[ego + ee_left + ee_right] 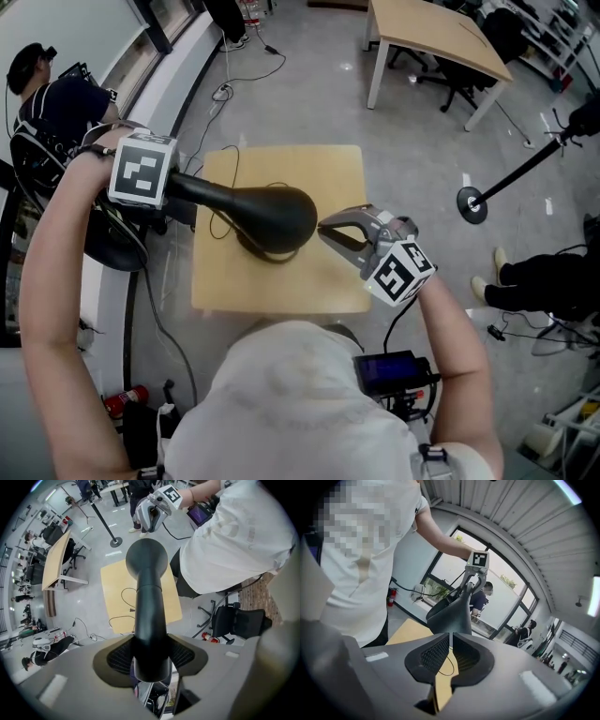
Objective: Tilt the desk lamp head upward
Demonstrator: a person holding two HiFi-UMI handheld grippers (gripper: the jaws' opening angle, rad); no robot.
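Note:
A black desk lamp hangs over a small wooden table (314, 173); its oval head (277, 216) is near the middle. My left gripper (173, 187) points steeply down and is shut on the lamp's black neck (149, 616), both pads pressing its sides. From the right, my right gripper (323, 228) meets the head's right edge. In the right gripper view its pads (440, 651) stand almost together, with the head's rim (450, 618) at their tips. The lamp's base is hidden under the head.
A thin black cable (220, 220) loops across the table top. A seated person (56, 112) is at the far left by the window ledge. A larger desk (441, 37) stands at the back right, with a stanchion base (472, 203) on the floor near it.

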